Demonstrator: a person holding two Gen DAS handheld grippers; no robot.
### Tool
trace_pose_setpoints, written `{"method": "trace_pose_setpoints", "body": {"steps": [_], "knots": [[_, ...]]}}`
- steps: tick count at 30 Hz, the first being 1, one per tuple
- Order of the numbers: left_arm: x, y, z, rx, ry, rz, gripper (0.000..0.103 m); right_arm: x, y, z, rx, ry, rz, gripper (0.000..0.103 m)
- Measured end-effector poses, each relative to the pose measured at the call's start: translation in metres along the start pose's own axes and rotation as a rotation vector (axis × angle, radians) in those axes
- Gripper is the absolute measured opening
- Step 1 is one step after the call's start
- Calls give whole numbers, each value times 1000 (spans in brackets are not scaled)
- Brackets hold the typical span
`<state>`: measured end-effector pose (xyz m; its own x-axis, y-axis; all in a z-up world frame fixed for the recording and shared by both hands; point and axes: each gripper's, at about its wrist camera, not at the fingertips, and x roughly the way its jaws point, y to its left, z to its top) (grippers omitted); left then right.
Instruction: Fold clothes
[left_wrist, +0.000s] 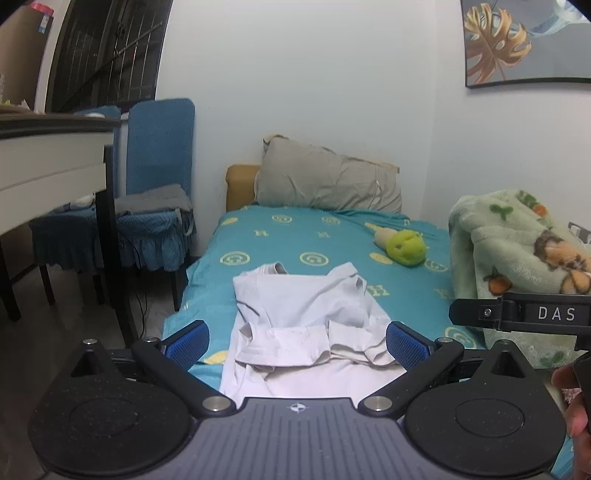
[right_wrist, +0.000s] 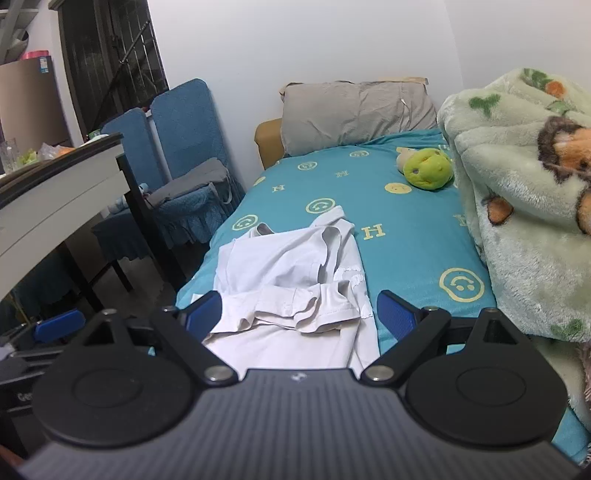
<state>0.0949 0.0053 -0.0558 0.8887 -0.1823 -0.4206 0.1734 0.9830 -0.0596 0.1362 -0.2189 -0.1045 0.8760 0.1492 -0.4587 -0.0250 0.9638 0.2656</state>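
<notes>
A white shirt (left_wrist: 306, 325) (right_wrist: 291, 280) lies on the teal bedsheet (left_wrist: 317, 240) (right_wrist: 410, 236), both sleeves folded inward across its middle, collar at the far end. My left gripper (left_wrist: 297, 341) hovers open above the shirt's near hem, blue pads (left_wrist: 186, 341) wide apart, gripping nothing. My right gripper (right_wrist: 299, 314) is open too, over the same near end and a little to the right, its pads (right_wrist: 393, 314) clear of the cloth. The right gripper's black body (left_wrist: 517, 314) shows at the right edge of the left wrist view, and the left one's blue pad (right_wrist: 59, 328) at the left of the right wrist view.
A grey pillow (left_wrist: 328, 181) leans on the wall at the bed's head. A green plush toy (left_wrist: 404, 247) (right_wrist: 426, 168) lies beyond the shirt. A bunched fleece blanket (left_wrist: 517, 258) (right_wrist: 524, 206) fills the bed's right side. Blue chairs (left_wrist: 155, 192) and a table (left_wrist: 51, 147) stand left.
</notes>
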Motion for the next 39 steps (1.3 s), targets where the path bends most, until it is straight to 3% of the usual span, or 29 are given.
{"method": "trace_pose_setpoints", "body": {"steps": [12, 14, 20, 26, 29, 33, 39], "knots": [[21, 8, -9, -56, 93, 21, 103, 12, -4, -3, 31, 19, -29, 92], [28, 16, -10, -128, 143, 0, 103, 14, -5, -3, 37, 28, -28, 92], [61, 56, -29, -460, 394, -62, 103, 20, -12, -4, 93, 65, -30, 92], [80, 96, -58, -766, 520, -93, 103, 24, -15, -7, 125, 97, -32, 92], [85, 110, -69, -887, 551, -115, 102, 27, -17, -9, 140, 111, -33, 92], [89, 119, -79, -975, 560, -128, 100, 29, -25, -10, 190, 130, -49, 92], [94, 121, -85, -1068, 566, -201, 97, 34, -59, -25, 460, 177, -44, 92]]}}
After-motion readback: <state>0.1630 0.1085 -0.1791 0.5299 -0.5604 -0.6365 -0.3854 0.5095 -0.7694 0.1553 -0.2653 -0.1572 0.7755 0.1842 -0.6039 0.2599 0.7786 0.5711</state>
